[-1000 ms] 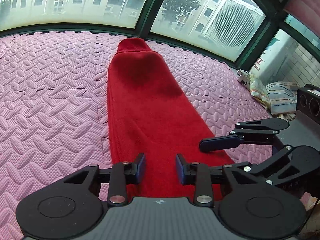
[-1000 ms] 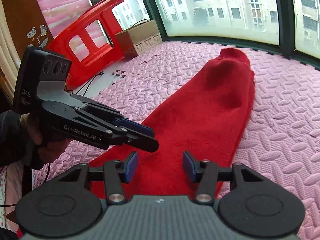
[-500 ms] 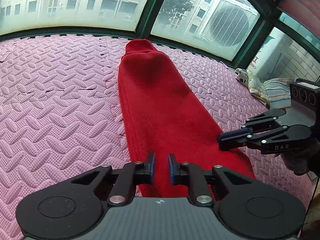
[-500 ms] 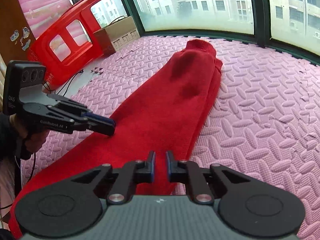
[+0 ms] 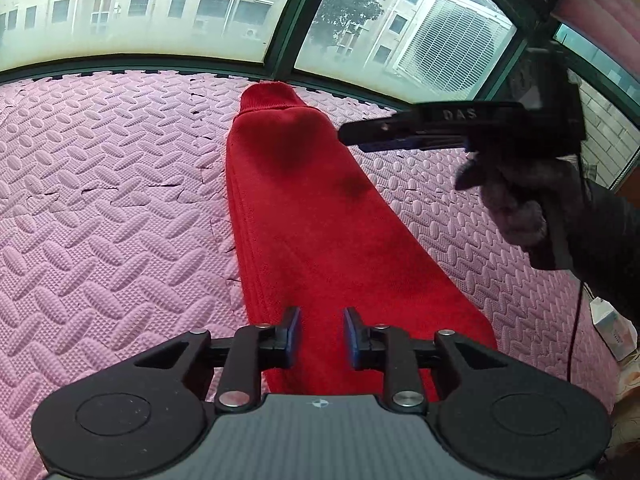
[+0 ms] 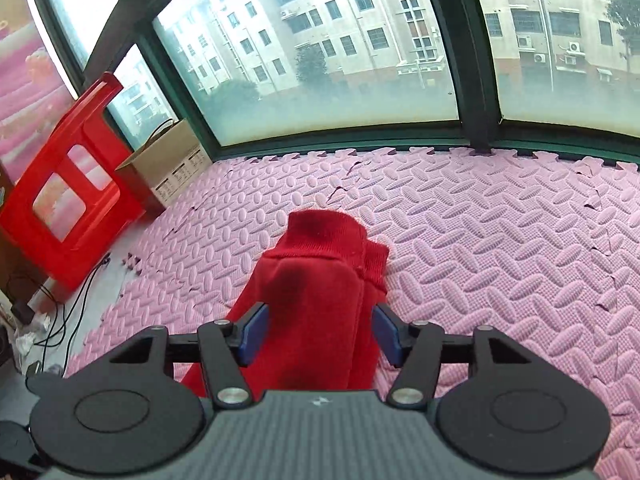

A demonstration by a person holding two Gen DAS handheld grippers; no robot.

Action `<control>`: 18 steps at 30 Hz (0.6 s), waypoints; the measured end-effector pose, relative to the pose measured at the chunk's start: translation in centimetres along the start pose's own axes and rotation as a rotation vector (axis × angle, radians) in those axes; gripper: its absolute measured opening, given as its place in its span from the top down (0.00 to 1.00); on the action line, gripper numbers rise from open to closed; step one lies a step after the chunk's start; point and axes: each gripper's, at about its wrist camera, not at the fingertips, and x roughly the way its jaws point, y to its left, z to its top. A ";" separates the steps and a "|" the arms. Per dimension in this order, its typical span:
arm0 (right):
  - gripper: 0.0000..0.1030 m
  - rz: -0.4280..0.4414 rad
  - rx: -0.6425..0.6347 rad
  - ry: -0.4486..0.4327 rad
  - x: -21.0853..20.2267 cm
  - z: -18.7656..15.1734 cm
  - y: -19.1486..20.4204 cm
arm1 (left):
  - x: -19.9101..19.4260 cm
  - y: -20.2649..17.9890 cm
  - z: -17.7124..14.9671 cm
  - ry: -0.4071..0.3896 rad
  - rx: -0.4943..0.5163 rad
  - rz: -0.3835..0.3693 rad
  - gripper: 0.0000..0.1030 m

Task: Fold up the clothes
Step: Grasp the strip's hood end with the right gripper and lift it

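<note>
A red sweater (image 5: 304, 216), folded into a long narrow strip, lies on the pink foam mat (image 5: 100, 220) with its ribbed collar (image 5: 272, 98) at the far end. My left gripper (image 5: 321, 330) hovers open over the near end with a small gap between its blue pads. The right gripper (image 5: 360, 138), held by a gloved hand (image 5: 516, 204), hangs above the far part of the strip. In the right wrist view the right gripper (image 6: 322, 332) stands wide open just above the sweater (image 6: 316, 304), short of the collar (image 6: 328, 232).
A red plastic stool (image 6: 68, 184) and a cardboard box (image 6: 172, 168) stand at the mat's left edge by the window, with cables (image 6: 68, 312) on the bare floor. A dark window frame (image 5: 288, 32) borders the far side. A small white item (image 5: 612, 324) lies at the right.
The right gripper has travelled from the near end up to the collar end and opened wide. The left gripper narrowed half a second ago and has now widened a little.
</note>
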 end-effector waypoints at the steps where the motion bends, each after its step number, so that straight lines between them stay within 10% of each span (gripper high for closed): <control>1: 0.43 -0.006 0.007 -0.001 0.7 0.3 -0.2 | 0.0 0.0 0.0 0.000 0.002 -0.003 0.70; 11: 0.42 0.038 0.078 0.027 4.0 0.8 -2.1 | -0.4 -0.2 0.2 -0.004 -0.001 -0.024 0.62; 18: 0.77 0.092 0.115 0.035 5.0 0.7 -2.9 | -1.6 -1.9 0.3 -0.030 0.025 -0.040 0.57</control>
